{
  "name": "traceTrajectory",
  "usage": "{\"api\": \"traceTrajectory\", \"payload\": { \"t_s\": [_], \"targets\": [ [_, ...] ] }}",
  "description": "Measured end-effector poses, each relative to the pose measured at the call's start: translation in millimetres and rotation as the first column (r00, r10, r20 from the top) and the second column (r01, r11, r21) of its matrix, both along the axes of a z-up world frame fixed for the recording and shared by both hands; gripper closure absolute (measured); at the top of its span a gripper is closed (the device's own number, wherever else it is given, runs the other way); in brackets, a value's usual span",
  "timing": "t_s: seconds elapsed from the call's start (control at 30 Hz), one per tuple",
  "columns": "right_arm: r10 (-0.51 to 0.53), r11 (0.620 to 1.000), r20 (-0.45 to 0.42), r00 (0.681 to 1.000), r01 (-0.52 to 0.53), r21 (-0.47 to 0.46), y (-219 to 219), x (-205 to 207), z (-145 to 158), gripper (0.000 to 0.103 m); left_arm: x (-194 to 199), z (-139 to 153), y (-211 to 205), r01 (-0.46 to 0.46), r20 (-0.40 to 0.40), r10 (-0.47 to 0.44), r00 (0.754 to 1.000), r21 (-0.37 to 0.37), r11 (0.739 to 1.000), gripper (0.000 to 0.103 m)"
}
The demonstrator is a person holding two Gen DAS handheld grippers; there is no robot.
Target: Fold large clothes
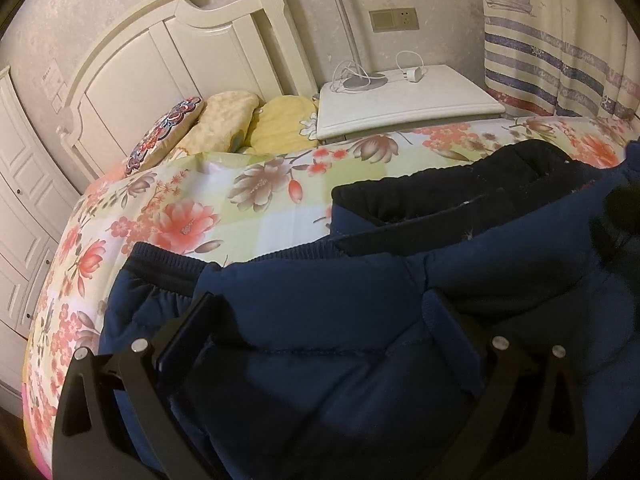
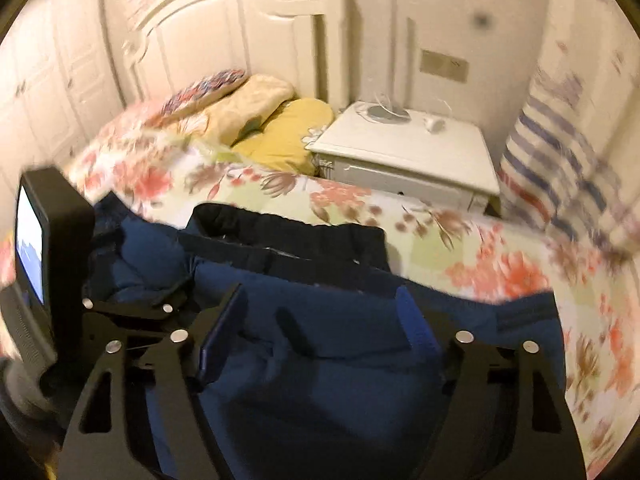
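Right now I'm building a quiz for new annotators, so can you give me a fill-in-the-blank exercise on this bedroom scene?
1. The navy garment lies on a bedspread printed with ____.
2. Beside the bed stands a white nightstand carrying a lamp base and a ____ charger plug.
3. The fingers of the left hand-held gripper stand ____ over the garment.
4. The plain pillow next to the nightstand is ____.

Missing words: flowers; white; open; yellow
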State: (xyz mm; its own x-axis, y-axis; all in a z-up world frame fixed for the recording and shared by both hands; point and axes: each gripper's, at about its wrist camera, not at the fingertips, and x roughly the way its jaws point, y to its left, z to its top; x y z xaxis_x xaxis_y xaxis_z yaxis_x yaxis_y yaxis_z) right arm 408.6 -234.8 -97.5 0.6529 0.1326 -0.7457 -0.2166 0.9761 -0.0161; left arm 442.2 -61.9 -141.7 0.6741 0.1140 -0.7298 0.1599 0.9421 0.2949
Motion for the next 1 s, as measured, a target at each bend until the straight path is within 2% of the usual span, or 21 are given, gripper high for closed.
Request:
{"api": "traceTrajectory", "payload": {
  "t_s": [0.07, 0.13, 0.27, 0.37, 0.67, 0.9, 1.0],
  "targets": [
    [0.01, 0.999, -0.055, 0.998, -0.013, -0.053, 9, 8, -17, 0.029, 1, 0, 1, 0.001, -0.003, -0.001, 1.0, -0.012, 1.0, 0.002],
    [0.015, 0.998, -0.099, 0.995, -0.022, -0.067, 12, 15, -33, 0.028, 1, 1, 2, -0.002, -0.005, 0.002, 1.0, -0.026, 1.0, 0.002],
    [0.013, 0.997, -0.102, 0.995, -0.021, -0.078, 12, 16, -41, 0.026, 1, 1, 3, -0.004, -0.005, 0.003, 1.0, -0.031, 1.0, 0.002],
    [0.017, 0.999, -0.119, 0.993, -0.022, -0.048, 8, 19, -43, 0.025, 1, 1, 4, -0.003, -0.007, 0.003, 1.0, -0.034, 0.999, 0.002],
    [0.007, 0.999, -0.083, 0.997, -0.01, -0.038, 10, 16, -45, 0.023, 4, 0, 9, -0.011, -0.026, 0.009, 1.0, -0.101, 0.995, 0.002],
    [-0.003, 1.0, -0.088, 0.996, 0.001, -0.027, 9, 18, -46, 0.019, 6, 0, 13, -0.019, -0.04, 0.014, 0.999, -0.137, 0.99, 0.002],
    [-0.004, 1.0, -0.1, 0.995, 0.003, -0.013, 7, 19, -47, 0.018, 10, 3, 19, -0.025, -0.09, 0.009, 0.996, -0.178, 0.984, 0.002]
  ]
}}
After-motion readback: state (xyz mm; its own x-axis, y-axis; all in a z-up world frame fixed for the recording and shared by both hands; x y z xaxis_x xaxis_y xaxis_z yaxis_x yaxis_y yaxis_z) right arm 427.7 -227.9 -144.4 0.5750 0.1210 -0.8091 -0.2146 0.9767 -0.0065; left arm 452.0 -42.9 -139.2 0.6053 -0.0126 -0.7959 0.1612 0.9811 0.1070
